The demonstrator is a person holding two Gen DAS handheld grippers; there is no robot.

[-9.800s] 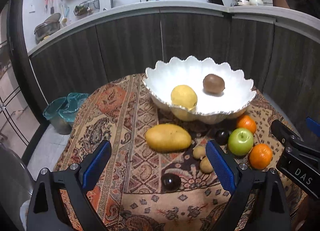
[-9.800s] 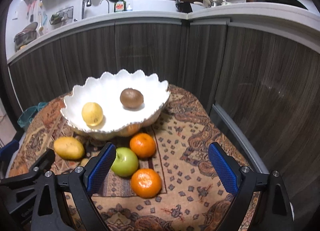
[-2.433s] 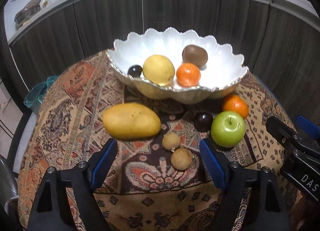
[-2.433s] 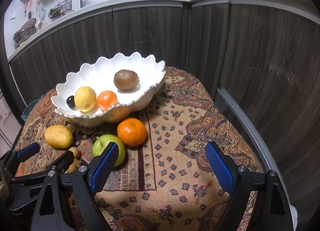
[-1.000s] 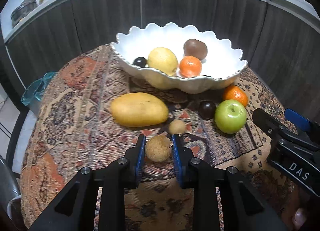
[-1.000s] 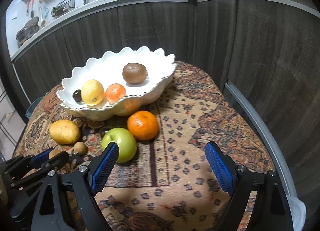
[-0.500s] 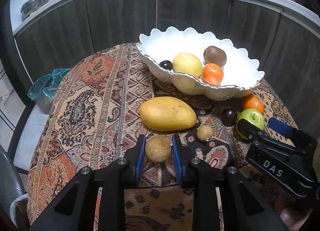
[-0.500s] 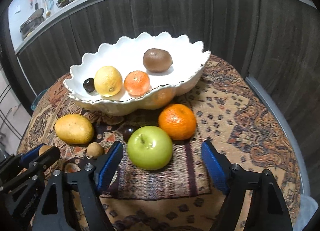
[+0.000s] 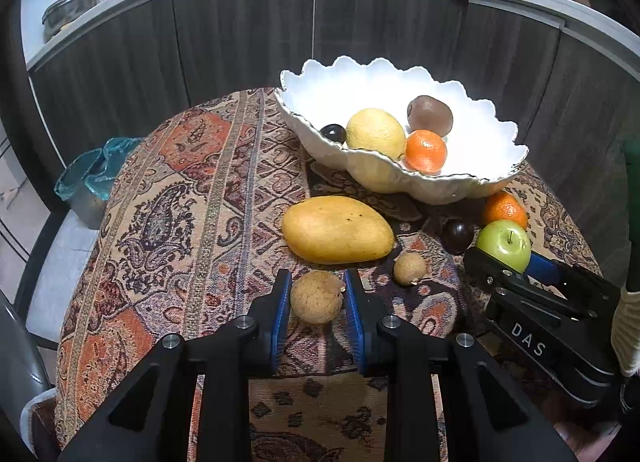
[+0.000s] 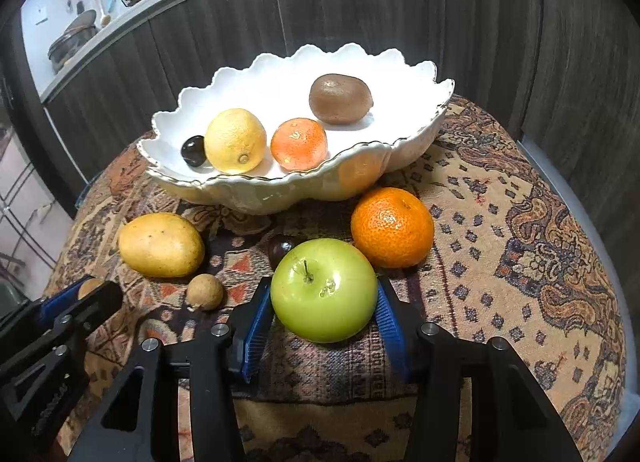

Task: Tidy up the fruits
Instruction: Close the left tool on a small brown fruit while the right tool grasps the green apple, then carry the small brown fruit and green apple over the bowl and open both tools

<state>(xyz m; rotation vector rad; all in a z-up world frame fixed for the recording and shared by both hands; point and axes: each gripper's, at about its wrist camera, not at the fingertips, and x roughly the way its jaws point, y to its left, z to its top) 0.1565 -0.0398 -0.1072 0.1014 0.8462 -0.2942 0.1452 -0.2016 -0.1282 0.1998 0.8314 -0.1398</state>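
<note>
A white scalloped bowl (image 9: 472, 181) (image 10: 256, 189) holds a lemon (image 9: 375, 133), an orange (image 9: 425, 150), a kiwi (image 9: 430, 114) and a dark plum (image 9: 333, 132). My left gripper (image 9: 316, 298) is shut on a small brown round fruit (image 9: 316, 297), lifted above the cloth. My right gripper (image 10: 322, 304) has closed around the green apple (image 10: 323, 289) (image 9: 503, 242), which sits on the cloth. A mango (image 9: 336, 229) (image 10: 161, 244), another small brown fruit (image 9: 409, 268) (image 10: 205, 291), a dark plum (image 9: 458, 235) (image 10: 280, 248) and an orange (image 10: 392, 226) lie in front of the bowl.
A patterned cloth (image 9: 180, 201) covers the round table. Dark cabinet fronts (image 9: 240, 33) curve behind it. A teal-lined bin (image 9: 90, 177) stands on the floor to the left. My left gripper shows in the right wrist view at lower left (image 10: 80, 298).
My right gripper has moved in and closed its jaws around the green apple. My left gripper keeps hold of the small brown fruit and has shifted left and up.
</note>
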